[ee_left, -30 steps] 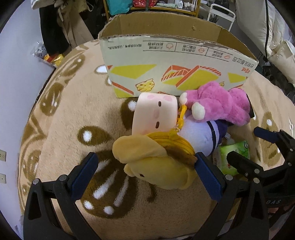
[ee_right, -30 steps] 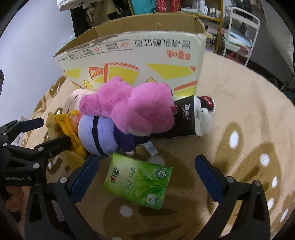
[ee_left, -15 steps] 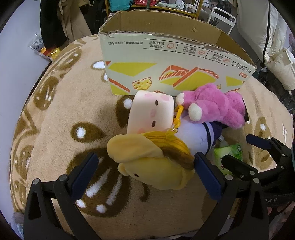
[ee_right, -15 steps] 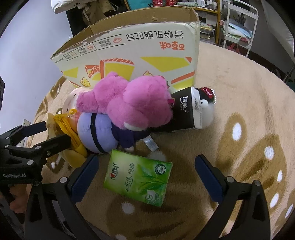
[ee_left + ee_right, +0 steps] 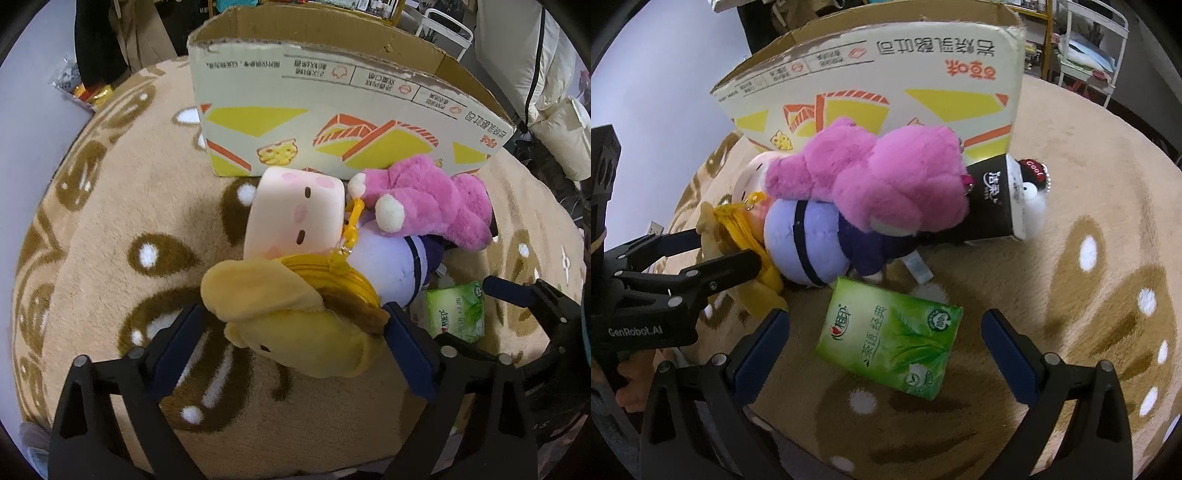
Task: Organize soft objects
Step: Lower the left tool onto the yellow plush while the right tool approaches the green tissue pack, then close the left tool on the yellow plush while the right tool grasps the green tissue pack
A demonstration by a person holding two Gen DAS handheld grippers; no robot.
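Our left tongs (image 5: 295,347) stood spread around the yellow plush pouch (image 5: 295,317) — it lay right between the blue pads, its long axis running roughly from pad to pad, neither pad clearly pressing it yet. Just ahead of those tongs the cream block plush (image 5: 295,218), the lavender plush (image 5: 391,266) and the pink bear (image 5: 428,206) lay heaped together, with the cardboard box (image 5: 332,125) beyond them. Our right tongs (image 5: 886,350) were also spread, empty, the green tissue pack (image 5: 890,332) lying between the fingers. We judged the left nearer its pick; the pouch's clip (image 5: 351,225) touching the heap might snag.
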